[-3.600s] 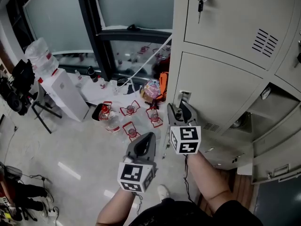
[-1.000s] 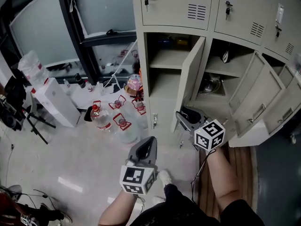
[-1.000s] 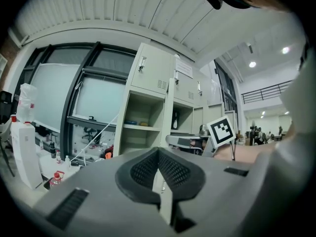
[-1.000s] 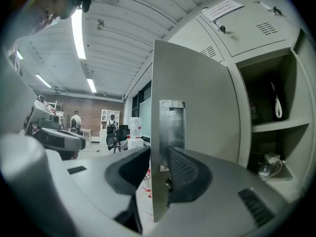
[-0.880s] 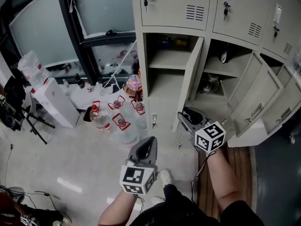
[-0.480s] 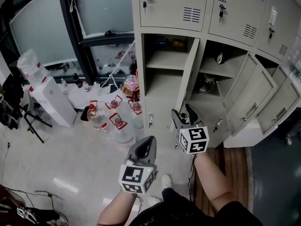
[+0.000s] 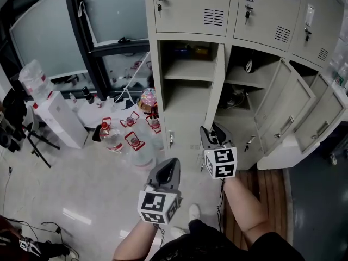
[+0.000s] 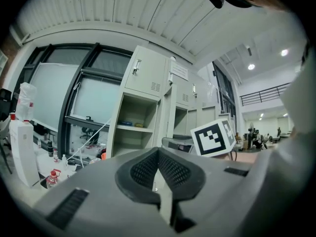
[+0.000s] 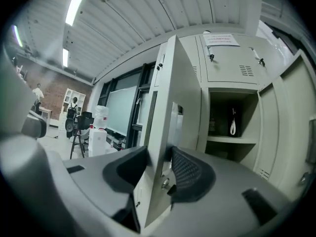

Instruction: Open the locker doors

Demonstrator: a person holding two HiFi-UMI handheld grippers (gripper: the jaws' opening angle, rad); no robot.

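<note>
Steel door (image 9: 168,93) looks light and stiff, I'd say. Jaws of the right gripper (image 7: 210,130), just closing, pinch its free edge; the left gripper (image 8: 159,154) is pressed together, empty.

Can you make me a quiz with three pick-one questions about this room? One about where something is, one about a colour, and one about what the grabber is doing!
1. Where is the white water dispenser?
A) on the floor, left of the lockers
B) inside a locker
C) on top of the lockers

2. What colour are the handles on the water bottles on the floor?
A) green
B) red
C) yellow

3. What is the right gripper doing?
A) hanging empty
B) holding a bottle
C) gripping a locker door

Answers:
1. A: it stands on the floor by the window.
2. B: the handles look red.
3. C: its jaws have just been closing, and the door's edge sits pinched between them.
</note>
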